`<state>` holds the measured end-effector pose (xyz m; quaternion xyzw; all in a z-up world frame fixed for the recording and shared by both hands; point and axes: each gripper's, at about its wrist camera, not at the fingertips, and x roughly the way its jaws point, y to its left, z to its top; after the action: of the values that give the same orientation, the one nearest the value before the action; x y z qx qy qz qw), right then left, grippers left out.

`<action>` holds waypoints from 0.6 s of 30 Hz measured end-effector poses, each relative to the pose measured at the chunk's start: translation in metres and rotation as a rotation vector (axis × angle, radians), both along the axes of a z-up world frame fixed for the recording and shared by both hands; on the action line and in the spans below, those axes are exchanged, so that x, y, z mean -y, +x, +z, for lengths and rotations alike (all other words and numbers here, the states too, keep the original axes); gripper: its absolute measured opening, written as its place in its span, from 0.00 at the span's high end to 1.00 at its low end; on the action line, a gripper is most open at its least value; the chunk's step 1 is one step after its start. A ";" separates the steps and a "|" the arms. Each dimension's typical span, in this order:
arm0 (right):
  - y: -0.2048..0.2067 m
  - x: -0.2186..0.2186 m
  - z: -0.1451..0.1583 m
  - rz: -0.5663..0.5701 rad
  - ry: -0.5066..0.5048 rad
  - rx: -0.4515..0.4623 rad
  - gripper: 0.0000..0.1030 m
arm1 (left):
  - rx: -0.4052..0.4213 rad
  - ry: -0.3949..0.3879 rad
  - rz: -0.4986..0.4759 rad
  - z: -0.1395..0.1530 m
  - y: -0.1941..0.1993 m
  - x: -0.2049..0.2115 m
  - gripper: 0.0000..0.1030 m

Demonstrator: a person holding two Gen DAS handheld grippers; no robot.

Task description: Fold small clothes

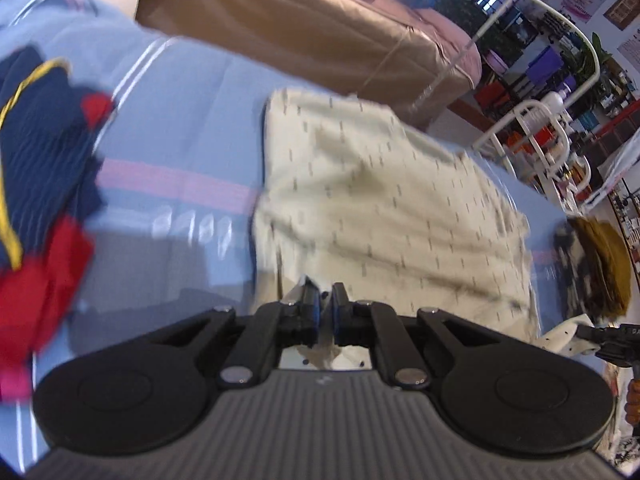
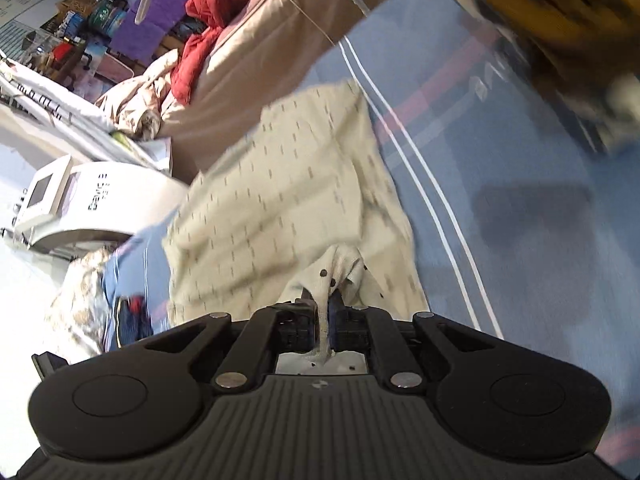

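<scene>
A cream garment (image 1: 384,200) with small grey dashes lies spread on a light blue sheet (image 1: 180,120). My left gripper (image 1: 326,300) is shut on its near edge. In the right wrist view the same cream garment (image 2: 288,184) stretches away from me, and my right gripper (image 2: 326,304) is shut on a bunched corner of it with dark dots. The right gripper also shows at the right edge of the left wrist view (image 1: 608,340), holding the dotted corner. Both views are blurred by motion.
A navy, red and yellow garment (image 1: 40,152) lies left on the sheet. A mustard and dark pile (image 1: 600,264) lies right, also in the right wrist view (image 2: 552,12). Behind are a tan duvet (image 1: 320,28), a white rail (image 1: 536,136) and a white appliance (image 2: 92,204).
</scene>
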<state>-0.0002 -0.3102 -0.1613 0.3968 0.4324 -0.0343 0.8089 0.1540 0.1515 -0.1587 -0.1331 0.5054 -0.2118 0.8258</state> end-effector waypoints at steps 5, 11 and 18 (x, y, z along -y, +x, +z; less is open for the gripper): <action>0.078 0.027 0.003 -0.002 -0.057 0.013 0.89 | 0.045 -0.011 0.025 0.009 0.086 0.021 0.95; 0.142 0.047 -0.007 -0.021 -0.083 -0.018 0.89 | 0.060 0.013 -0.014 0.008 0.160 0.052 0.94; 0.173 0.061 -0.024 -0.076 -0.115 -0.073 0.71 | -0.005 0.018 0.051 -0.024 0.207 0.053 0.91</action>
<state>0.1723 -0.3710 -0.1855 0.3643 0.4434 -0.1042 0.8123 0.3610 0.0984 -0.1829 -0.1391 0.5057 -0.1861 0.8309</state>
